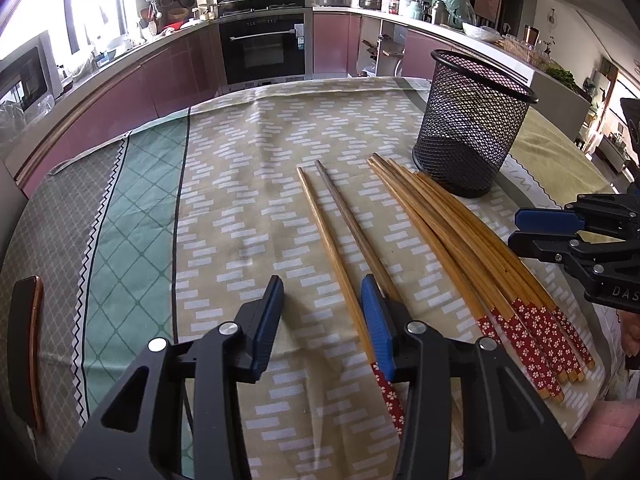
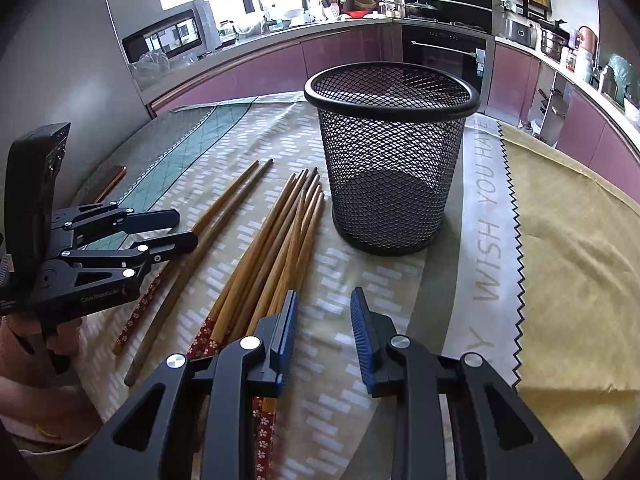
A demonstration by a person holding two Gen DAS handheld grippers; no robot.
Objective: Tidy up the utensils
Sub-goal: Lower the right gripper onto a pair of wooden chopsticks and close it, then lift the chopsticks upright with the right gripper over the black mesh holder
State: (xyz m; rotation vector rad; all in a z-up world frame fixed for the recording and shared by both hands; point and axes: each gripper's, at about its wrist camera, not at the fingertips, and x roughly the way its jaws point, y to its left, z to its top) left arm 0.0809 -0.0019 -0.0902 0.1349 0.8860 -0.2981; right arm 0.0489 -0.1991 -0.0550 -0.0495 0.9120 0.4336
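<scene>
An empty black mesh basket [image 1: 472,128] [image 2: 388,160] stands upright on the tablecloth. Beside it lies a bundle of wooden chopsticks [image 1: 460,232] [image 2: 276,232] with red flowered ends. A separate pair, one light chopstick [image 1: 332,224] and one dark chopstick [image 1: 348,216], lies to the left [image 2: 224,204]. My left gripper [image 1: 322,292] [image 2: 186,227] is open low over this pair; the light chopstick runs between the jaws close to the right pad, unpinched. My right gripper [image 2: 326,296] [image 1: 516,230] is open, its left finger over the bundle, only cloth between its jaws.
A patterned tablecloth [image 1: 248,208] covers the table, with a yellow-green mat [image 2: 560,240] on the right. A dark flat phone-like object [image 1: 26,352] lies near the left edge. A person's hand [image 2: 24,344] holds the left gripper. Kitchen counters and an oven [image 1: 262,48] stand beyond.
</scene>
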